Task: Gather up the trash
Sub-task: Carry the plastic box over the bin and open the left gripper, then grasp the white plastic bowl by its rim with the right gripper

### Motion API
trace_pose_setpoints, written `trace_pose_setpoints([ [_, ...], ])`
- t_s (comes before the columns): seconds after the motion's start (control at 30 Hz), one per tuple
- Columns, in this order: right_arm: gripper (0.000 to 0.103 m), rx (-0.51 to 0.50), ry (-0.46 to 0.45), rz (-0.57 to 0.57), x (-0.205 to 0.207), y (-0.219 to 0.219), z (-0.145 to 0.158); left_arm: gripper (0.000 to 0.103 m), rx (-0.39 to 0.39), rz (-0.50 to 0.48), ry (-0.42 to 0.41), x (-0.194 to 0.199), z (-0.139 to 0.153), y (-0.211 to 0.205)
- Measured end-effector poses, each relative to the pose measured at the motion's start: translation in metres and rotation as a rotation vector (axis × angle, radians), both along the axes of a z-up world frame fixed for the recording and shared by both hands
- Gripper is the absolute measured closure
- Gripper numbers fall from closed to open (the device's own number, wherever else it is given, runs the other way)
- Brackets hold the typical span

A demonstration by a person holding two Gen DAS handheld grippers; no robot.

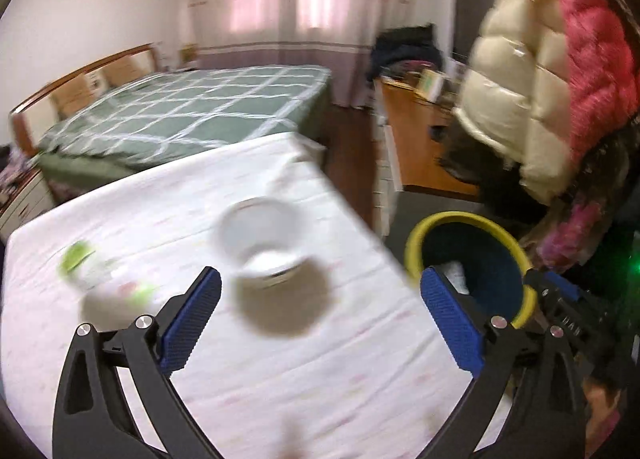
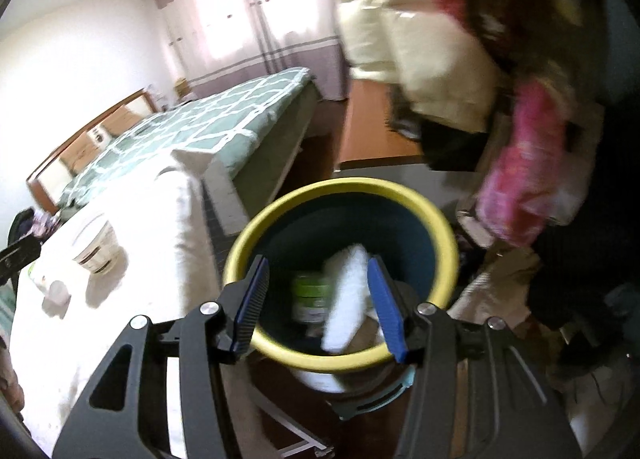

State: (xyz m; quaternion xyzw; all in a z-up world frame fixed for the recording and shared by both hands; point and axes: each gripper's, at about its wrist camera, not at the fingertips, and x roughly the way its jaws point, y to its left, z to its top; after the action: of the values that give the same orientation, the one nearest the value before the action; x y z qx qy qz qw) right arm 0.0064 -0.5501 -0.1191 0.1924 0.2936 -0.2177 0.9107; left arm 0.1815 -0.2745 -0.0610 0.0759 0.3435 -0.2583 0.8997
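Note:
My left gripper (image 1: 320,273) is open wide above a table with a white cloth (image 1: 280,379), nothing between its blue pads. Just beyond it stands a white bowl (image 1: 260,243), blurred. A clear container with green parts (image 1: 80,265) lies to the left. A dark bin with a yellow rim (image 1: 416,247) stands off the table's right edge. My right gripper (image 2: 316,263) hovers over that bin (image 2: 340,187), jaws partly apart and pressing on nothing. Down inside the bin lie a white crumpled piece (image 2: 346,299) and a green-labelled can (image 2: 312,295).
A bed with a green checked cover (image 1: 180,111) stands behind the table. Puffy cream and pink jackets (image 1: 520,79) hang at the right, above the bin. A wooden desk (image 1: 412,139) with clutter is beyond. Bags and cloth (image 2: 520,187) crowd the floor right of the bin.

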Motion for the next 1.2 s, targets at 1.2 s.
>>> trace_pose_setpoints([
  [1.2, 0.024, 0.003, 0.152, 0.406, 0.211, 0.189, -0.013, 0.005, -0.164, 0.494, 0.061, 0.056, -0.046, 0.258],
])
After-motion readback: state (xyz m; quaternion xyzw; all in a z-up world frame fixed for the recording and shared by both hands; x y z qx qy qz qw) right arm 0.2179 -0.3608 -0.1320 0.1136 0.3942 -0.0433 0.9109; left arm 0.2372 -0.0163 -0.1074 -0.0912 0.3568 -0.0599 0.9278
